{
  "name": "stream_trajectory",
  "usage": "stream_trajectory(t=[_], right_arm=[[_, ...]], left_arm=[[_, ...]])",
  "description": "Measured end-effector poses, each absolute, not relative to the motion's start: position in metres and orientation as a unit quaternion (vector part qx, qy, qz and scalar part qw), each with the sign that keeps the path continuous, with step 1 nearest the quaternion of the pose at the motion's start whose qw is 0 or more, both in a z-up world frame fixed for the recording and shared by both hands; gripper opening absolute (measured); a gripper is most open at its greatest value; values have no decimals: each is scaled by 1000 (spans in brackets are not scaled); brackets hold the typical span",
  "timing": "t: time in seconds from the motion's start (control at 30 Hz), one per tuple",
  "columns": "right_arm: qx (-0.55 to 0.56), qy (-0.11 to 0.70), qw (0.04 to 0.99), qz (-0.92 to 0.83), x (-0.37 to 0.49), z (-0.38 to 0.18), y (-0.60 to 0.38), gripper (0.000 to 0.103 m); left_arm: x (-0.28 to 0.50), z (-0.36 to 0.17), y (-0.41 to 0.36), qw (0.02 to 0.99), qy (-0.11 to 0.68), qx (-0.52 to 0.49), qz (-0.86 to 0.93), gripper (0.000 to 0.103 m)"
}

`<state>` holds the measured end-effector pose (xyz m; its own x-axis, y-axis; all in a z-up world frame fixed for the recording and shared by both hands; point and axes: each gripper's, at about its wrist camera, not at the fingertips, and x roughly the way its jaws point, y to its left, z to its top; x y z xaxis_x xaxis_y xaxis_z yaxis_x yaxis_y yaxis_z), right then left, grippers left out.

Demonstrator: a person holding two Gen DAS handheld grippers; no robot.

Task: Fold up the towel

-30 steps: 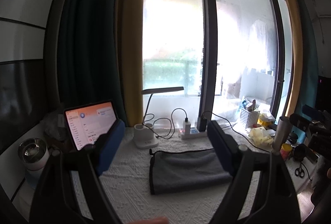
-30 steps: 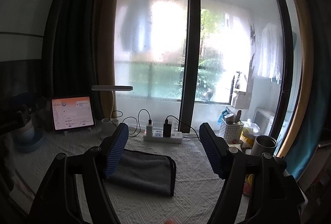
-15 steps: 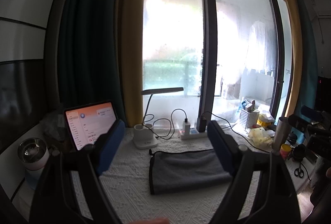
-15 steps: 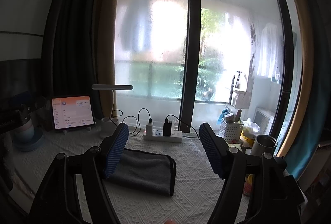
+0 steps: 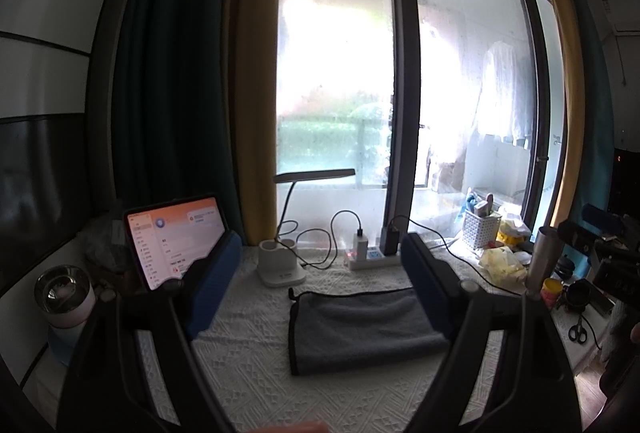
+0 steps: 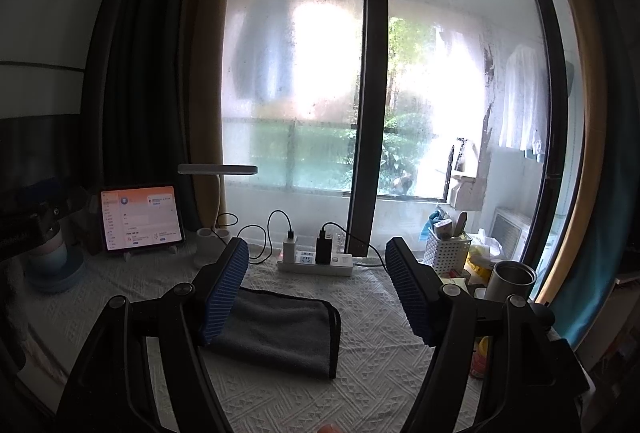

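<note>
A grey towel (image 5: pixel 360 329) with dark trim lies folded flat on the white textured tablecloth (image 5: pixel 248 365). It also shows in the right wrist view (image 6: pixel 280 333). My left gripper (image 5: pixel 320 273) is open and empty, held above and in front of the towel, its right finger overlapping the towel's right end. My right gripper (image 6: pixel 316 285) is open and empty, raised above the towel, its left finger covering the towel's left end.
Behind the towel stand a power strip (image 6: pixel 316 261) with chargers and cables, a desk lamp base (image 5: pixel 280 269) and a lit tablet (image 5: pixel 172 241). A white basket (image 6: pixel 446 253), a metal cup (image 6: pixel 510 281) and clutter crowd the right. A cup (image 5: pixel 64 297) stands at the left.
</note>
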<state>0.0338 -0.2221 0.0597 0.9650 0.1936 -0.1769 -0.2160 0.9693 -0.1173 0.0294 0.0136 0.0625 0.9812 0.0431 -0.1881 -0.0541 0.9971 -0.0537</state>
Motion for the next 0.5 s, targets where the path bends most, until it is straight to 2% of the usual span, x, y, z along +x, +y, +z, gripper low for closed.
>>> stream_trajectory(t=[0.5], right_arm=[[-69,82,989,106,33,59,-223,74]], left_arm=[[25,61,14,995,92,-29,23,83]])
